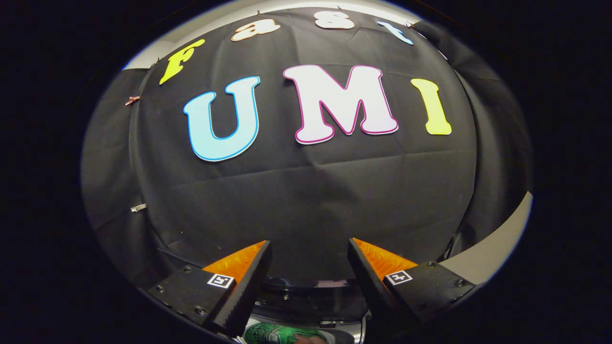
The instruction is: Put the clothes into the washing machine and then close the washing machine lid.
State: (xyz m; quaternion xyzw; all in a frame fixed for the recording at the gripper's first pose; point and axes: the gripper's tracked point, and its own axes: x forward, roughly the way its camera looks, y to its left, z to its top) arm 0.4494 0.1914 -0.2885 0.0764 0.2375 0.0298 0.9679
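My gripper (310,248) is held high and open, its two fingers wide apart with nothing between them, facing the booth's black cloth wall. Low between the fingers I see a dark curved rim of the washing machine (311,298). Below that rim lies a piece of green patterned cloth (277,333), close under the fingers and partly cut off.
The black cloth wall (311,191) hangs just ahead and takes up most of what lies beyond the fingers. A pale strip of wall or floor (497,239) shows to the right of the cloth.
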